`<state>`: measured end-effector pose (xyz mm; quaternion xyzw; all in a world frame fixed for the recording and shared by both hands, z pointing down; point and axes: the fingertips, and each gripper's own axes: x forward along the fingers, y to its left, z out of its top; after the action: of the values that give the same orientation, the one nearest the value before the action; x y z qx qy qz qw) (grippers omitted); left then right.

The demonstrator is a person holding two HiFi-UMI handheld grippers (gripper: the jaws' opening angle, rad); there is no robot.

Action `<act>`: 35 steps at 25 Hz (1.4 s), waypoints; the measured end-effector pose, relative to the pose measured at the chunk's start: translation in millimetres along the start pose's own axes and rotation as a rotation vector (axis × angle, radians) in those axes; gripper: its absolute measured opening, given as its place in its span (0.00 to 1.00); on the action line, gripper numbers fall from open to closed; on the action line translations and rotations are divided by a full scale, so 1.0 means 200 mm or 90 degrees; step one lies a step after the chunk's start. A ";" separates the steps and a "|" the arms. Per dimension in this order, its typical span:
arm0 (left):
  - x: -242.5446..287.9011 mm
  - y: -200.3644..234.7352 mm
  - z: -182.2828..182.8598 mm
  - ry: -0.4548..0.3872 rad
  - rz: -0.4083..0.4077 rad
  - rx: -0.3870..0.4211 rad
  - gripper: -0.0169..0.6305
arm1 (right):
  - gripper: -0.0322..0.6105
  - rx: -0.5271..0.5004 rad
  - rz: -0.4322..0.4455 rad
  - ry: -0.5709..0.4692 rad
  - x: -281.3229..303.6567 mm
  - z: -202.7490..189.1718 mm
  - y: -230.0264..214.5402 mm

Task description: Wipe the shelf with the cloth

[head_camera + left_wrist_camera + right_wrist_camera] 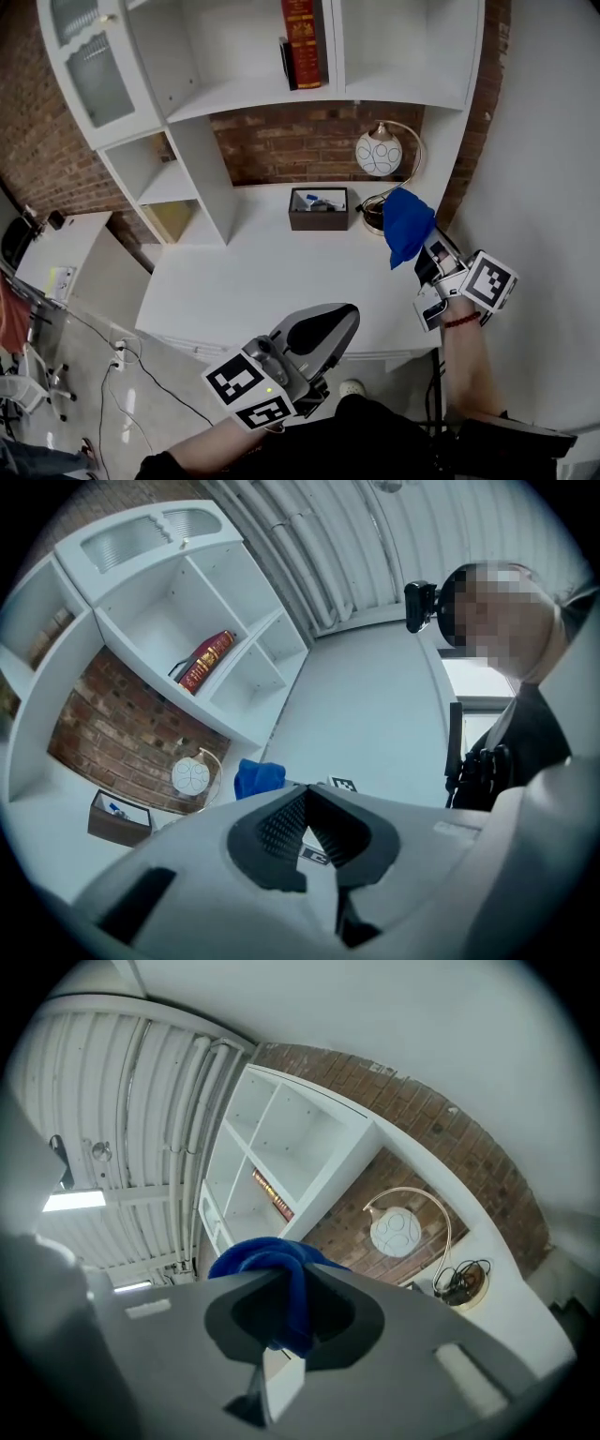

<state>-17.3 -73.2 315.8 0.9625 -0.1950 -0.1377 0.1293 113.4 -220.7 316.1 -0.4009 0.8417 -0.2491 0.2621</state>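
A blue cloth (407,225) hangs bunched in my right gripper (424,260), which is shut on it above the right end of the white desk (253,281). In the right gripper view the cloth (272,1265) fills the gap between the jaws of that gripper (286,1314). The white shelf unit (253,94) rises behind the desk, well apart from the cloth. My left gripper (323,330) is low at the desk's front edge, shut on nothing; in its own view the left gripper (305,801) points up toward the shelf unit (169,621).
A red book (300,42) stands on an upper shelf. A round white lamp (379,153) and its cables stand at the back right of the desk, and a dark brown box (319,208) beside them. A brick wall (300,141) backs the desk.
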 end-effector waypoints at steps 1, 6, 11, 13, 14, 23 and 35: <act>-0.06 -0.04 0.00 0.001 -0.006 0.002 0.02 | 0.11 0.004 0.001 0.000 -0.03 -0.06 0.07; -0.36 -0.28 -0.02 0.004 -0.031 0.014 0.02 | 0.11 0.013 -0.004 0.023 -0.22 -0.34 0.37; -0.55 -0.47 -0.01 -0.004 -0.064 0.016 0.02 | 0.11 0.001 0.000 0.049 -0.38 -0.55 0.63; -0.59 -0.54 0.00 -0.007 -0.080 0.021 0.02 | 0.11 -0.002 -0.012 0.057 -0.44 -0.61 0.69; -0.60 -0.57 0.00 -0.008 -0.087 0.022 0.02 | 0.11 -0.005 -0.016 0.059 -0.48 -0.63 0.72; -0.69 -0.71 -0.01 -0.019 -0.119 0.007 0.02 | 0.10 -0.009 -0.032 0.074 -0.68 -0.75 0.86; -0.78 -0.75 0.06 -0.029 -0.139 0.032 0.02 | 0.10 -0.077 -0.016 0.098 -0.66 -0.82 1.01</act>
<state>-107.9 122.0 292.4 0.9775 -0.0952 -0.1679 0.0846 -29.8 32.4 343.1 -0.4060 0.8679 -0.2309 0.1691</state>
